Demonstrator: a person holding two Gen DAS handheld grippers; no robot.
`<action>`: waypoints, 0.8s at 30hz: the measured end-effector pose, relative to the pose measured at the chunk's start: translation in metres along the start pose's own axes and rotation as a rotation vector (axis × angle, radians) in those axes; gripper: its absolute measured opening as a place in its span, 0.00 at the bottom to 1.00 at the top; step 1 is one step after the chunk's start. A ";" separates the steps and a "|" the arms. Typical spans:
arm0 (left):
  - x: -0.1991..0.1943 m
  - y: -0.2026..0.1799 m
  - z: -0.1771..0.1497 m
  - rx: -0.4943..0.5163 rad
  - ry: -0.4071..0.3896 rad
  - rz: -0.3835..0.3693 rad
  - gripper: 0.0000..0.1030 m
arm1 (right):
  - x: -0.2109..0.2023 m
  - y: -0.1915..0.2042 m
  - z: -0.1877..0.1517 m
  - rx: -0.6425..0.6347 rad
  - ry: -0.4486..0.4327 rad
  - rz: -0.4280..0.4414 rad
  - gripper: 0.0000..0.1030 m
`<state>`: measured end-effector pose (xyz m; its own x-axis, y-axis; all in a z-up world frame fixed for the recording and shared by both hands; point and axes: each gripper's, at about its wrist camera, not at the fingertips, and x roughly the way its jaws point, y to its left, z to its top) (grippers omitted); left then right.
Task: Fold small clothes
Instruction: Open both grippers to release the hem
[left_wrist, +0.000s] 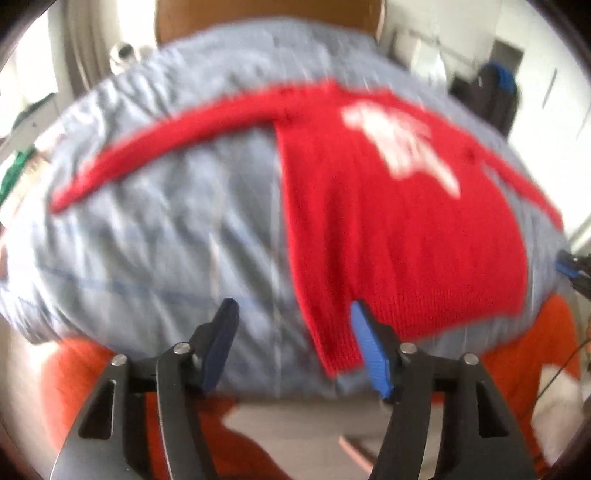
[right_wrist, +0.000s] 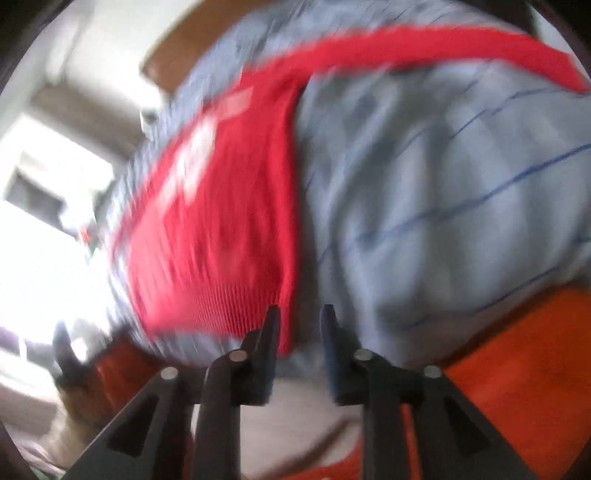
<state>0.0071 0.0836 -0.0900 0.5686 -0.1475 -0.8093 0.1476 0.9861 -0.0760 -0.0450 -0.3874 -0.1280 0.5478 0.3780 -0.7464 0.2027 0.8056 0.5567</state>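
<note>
Looking along the left gripper, the red jumper lies flat on the grey-blue cover, sleeves spread out to both sides, which suits a fold from the hem. The jaws stand apart with nothing between them; the blue finger overlaps the hem's near corner, though blur hides whether it touches. Bare cover lies wide to the left; the cover's near edge is just below the hem.

From the right gripper, the jaws stand narrowly parted and empty, just off the jumper's other hem corner. Open cover stretches right; its edge drops to something orange.
</note>
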 end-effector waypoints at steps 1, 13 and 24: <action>-0.004 0.002 0.008 -0.007 -0.031 0.012 0.66 | -0.015 -0.015 0.013 0.046 -0.068 -0.007 0.31; 0.044 0.050 0.031 -0.156 -0.134 0.197 0.68 | -0.062 -0.190 0.113 0.489 -0.386 -0.045 0.35; 0.052 0.078 0.018 -0.276 -0.096 0.217 0.68 | -0.053 -0.149 0.155 0.363 -0.352 -0.128 0.04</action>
<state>0.0629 0.1516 -0.1280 0.6379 0.0739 -0.7665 -0.2014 0.9768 -0.0735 0.0217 -0.5981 -0.1148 0.7270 0.0605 -0.6839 0.5202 0.6015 0.6063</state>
